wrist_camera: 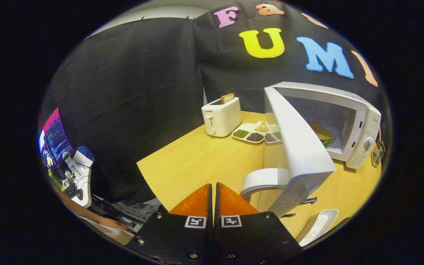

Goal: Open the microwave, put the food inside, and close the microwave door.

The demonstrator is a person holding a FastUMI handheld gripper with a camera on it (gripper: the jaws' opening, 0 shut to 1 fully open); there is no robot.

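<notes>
The microwave (344, 125) stands on the wooden table (197, 162) at about two o'clock from the gripper (213, 195), well beyond the fingertips. Its door (300, 147) is swung wide open, hinged on the left side of the oven, so the panel juts out toward the camera with its free edge nearest the gripper, at about one o'clock. The door's handle (263, 180) curves off that free edge, just ahead and to the right of the fingers.

In the gripper view, the food (320, 132) already sits inside the cavity, a flat yellowish piece with something green under it. That leaves closing the door, by my reading.

The two fingers are pressed together with only a thin seam between them, and they hold nothing.

The move to come turns on the door's outer face. It lies right of the fingers, standing upright, with its long edge running away toward the hinge. I judge the gripper must go to the left of that face and push it rightward and away, toward two o'clock.

A toaster (221, 117) and a divided snack tray (258, 133) sit at twelve o'clock, well apart from the door's swing.
</notes>
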